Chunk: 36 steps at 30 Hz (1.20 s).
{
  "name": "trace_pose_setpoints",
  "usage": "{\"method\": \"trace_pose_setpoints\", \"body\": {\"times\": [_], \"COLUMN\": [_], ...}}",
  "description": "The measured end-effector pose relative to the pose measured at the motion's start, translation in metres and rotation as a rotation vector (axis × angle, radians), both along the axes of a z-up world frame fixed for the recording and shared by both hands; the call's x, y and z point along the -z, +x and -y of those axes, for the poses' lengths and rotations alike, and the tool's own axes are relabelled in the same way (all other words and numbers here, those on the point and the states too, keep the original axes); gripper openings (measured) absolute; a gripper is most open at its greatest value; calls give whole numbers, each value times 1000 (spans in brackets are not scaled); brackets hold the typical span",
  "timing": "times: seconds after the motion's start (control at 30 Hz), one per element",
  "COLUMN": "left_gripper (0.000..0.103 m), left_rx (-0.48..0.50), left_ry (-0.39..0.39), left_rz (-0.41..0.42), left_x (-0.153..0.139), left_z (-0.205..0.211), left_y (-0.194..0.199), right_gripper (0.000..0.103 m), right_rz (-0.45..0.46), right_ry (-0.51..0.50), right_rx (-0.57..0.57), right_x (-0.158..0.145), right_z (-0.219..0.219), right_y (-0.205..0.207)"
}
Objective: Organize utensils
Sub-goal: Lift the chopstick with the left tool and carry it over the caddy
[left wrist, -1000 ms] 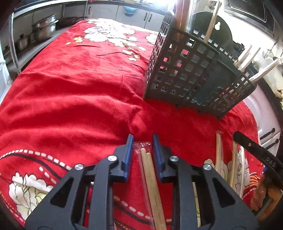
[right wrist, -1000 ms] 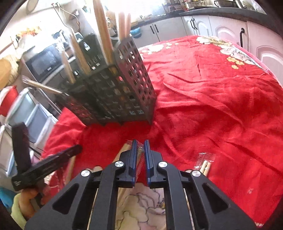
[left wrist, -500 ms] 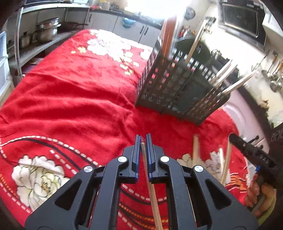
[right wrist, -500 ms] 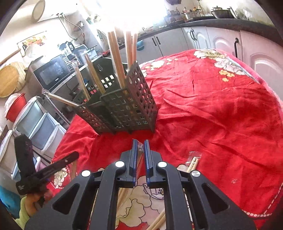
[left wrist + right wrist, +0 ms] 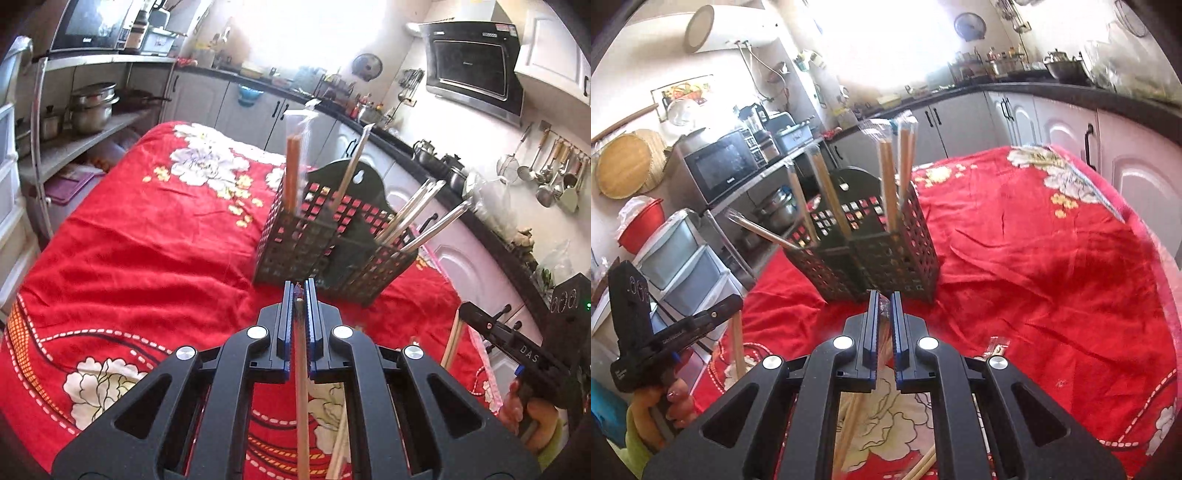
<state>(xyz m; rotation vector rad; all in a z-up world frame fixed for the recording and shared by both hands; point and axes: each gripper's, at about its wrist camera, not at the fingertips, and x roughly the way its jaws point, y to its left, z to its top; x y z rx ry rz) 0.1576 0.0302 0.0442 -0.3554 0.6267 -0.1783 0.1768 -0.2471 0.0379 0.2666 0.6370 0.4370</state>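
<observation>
A dark perforated utensil basket (image 5: 314,247) stands on the red flowered tablecloth (image 5: 147,243) and holds several wrapped chopsticks and metal utensils. My left gripper (image 5: 300,291) is shut on a plastic-wrapped pair of wooden chopsticks (image 5: 302,387), lifted off the cloth, just short of the basket. My right gripper (image 5: 885,301) is shut on another wrapped pair of chopsticks (image 5: 884,332), also raised, in front of the basket (image 5: 871,251). More chopsticks (image 5: 849,424) lie on the cloth below the right gripper.
The right gripper's body (image 5: 524,354) shows at the left wrist view's right edge, the left gripper's (image 5: 665,332) at the right wrist view's left. Kitchen counters, a shelf with pots (image 5: 92,107) and plastic drawers (image 5: 687,266) surround the table.
My left gripper closed on the chopsticks and lifted them off the cloth. Both grippers rose and tilted up, so the basket now sits lower and farther in view.
</observation>
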Motion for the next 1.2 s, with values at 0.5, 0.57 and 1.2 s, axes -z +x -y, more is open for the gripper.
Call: {"method": "trace_pose_setpoints", "body": {"times": [0.5,0.57,1.2], "left_gripper": [3,3,3], "left_rx": [30,36,17], "left_ry": [13,16,31], "left_rz": [127,145,268], "left_x": [-50,-58,-110], "left_z": [20,24,33], "left_y": [-5,-6,13], "right_gripper": [6,6,5], "right_rz": [143,162,278], "right_ry": [19,18,20], "right_rx": [-26,-28,-68], "right_x": [-50,-57,-102], "right_z": [-2,-3,-19], "right_y": [-23,-25,-16]}}
